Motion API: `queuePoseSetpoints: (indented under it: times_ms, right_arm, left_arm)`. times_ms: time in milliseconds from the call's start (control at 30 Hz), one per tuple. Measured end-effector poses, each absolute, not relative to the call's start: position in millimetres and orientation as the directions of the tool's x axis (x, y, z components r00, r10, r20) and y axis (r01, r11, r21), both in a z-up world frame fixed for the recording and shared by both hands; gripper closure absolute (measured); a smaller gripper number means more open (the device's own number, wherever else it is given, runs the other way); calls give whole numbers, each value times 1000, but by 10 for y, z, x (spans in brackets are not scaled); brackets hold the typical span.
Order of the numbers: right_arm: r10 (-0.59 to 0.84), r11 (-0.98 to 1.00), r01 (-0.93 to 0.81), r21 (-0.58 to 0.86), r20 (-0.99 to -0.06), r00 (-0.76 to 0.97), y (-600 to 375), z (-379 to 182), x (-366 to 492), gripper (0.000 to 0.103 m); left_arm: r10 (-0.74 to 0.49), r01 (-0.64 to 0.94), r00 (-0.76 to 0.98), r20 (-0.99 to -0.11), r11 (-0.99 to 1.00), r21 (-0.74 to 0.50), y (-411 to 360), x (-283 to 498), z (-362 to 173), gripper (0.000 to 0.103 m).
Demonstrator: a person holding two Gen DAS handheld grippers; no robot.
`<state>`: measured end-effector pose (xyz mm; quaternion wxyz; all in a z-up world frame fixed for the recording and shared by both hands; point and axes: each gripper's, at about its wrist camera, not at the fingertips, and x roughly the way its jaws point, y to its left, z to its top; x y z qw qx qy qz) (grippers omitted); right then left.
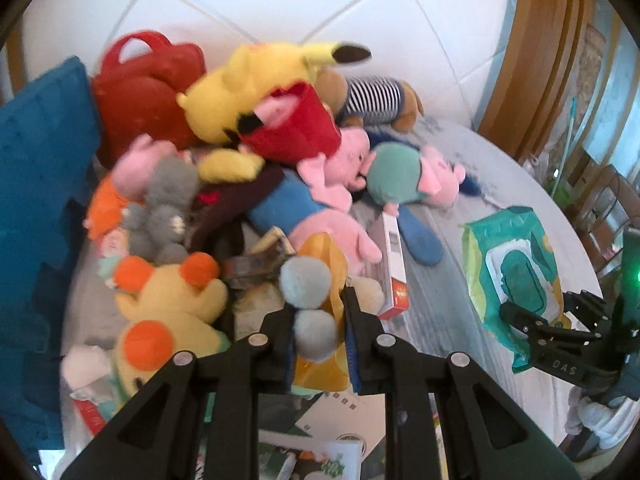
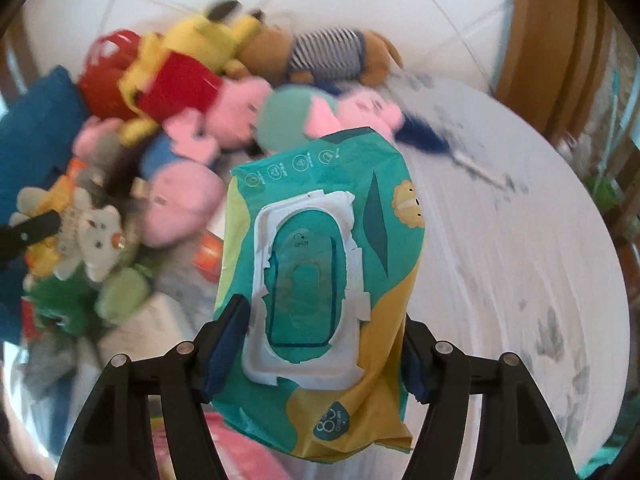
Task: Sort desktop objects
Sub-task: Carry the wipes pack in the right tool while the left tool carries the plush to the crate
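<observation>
Wipes pack (image 2: 320, 280) clamped across its width in right gripper (image 2: 316, 344), raised clear of the table (image 2: 520, 240) near its right edge. Left gripper (image 1: 318, 328) closed tight on grey pom-pom toy (image 1: 308, 300) over the plush heap (image 1: 256, 152). Pick step done for both. Next: carrying each to its own group, avoiding snagging neighbours.
</observation>
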<state>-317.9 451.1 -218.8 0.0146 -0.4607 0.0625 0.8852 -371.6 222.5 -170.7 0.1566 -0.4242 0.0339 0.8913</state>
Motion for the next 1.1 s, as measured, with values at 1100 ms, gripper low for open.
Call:
queuePoseSetpoints:
  times_ms: [1100]
  right_arm:
    - [-655, -728, 675, 120, -411, -633, 349, 100, -3265, 35]
  left_arm:
    - [-267, 279, -884, -383, -960, 27, -1638, -2426, 291, 84]
